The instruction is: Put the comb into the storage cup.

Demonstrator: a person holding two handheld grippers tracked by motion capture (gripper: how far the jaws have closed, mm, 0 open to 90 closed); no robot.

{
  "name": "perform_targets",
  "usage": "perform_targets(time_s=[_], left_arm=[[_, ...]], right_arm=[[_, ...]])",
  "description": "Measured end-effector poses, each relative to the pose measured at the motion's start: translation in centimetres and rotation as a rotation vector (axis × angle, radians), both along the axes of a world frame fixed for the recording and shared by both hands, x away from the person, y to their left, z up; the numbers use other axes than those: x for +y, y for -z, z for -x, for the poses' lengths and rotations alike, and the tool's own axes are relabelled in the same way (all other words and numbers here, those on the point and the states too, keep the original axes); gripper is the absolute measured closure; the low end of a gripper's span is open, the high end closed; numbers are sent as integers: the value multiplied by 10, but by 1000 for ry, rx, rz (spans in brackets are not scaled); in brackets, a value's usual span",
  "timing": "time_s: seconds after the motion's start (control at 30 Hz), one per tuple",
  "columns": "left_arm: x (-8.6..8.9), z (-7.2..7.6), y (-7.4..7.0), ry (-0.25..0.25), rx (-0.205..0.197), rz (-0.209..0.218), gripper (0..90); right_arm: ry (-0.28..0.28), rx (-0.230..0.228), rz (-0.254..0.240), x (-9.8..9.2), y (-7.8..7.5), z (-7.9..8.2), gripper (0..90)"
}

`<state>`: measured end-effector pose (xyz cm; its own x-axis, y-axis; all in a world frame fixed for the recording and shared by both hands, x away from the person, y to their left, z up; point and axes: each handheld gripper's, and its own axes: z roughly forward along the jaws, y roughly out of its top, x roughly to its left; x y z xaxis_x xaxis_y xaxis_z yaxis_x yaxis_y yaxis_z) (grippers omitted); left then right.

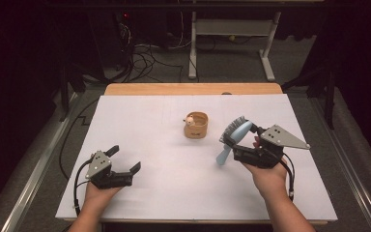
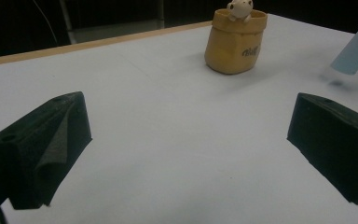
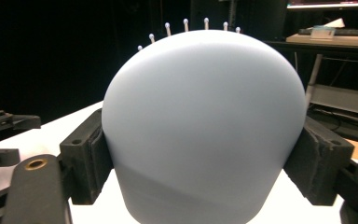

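Hanging tilted above the right half of the white table (image 1: pixel 140 121), the pale blue hairbrush (image 1: pixel 236 133) is clamped by its head between the pads of the right gripper (image 1: pixel 241 145), its handle pointing down toward the tabletop and its bristles facing away from the person. Just to its left stands a small tan pot (image 1: pixel 196 125) with a little figure (image 1: pixel 190 120) peeking over its rim. The left gripper (image 1: pixel 125 158) rests near the table's front left, well apart from both, its jaws spread wide and holding nothing.
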<state>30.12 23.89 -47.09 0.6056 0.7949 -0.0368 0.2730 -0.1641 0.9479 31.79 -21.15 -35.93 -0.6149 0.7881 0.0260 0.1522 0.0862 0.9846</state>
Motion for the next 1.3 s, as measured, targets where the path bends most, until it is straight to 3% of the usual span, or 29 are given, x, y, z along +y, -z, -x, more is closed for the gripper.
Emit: perform_targets(time_s=[0.27,0.43,0.87,1.3], left_arm=[[0,0,0,2,0,15,4],[0,0,0,2,1,3,4],[1,1,0,-7,-8,5,4],[2,1,0,9,-16,19,4]], right_arm=[[40,-3,4,-16,0,1,206],[46,-8,-6,-18,0,1,206],[44,-30,-35,-6,2,-6,207],[37,-63,-43,7,-6,-14,206]])
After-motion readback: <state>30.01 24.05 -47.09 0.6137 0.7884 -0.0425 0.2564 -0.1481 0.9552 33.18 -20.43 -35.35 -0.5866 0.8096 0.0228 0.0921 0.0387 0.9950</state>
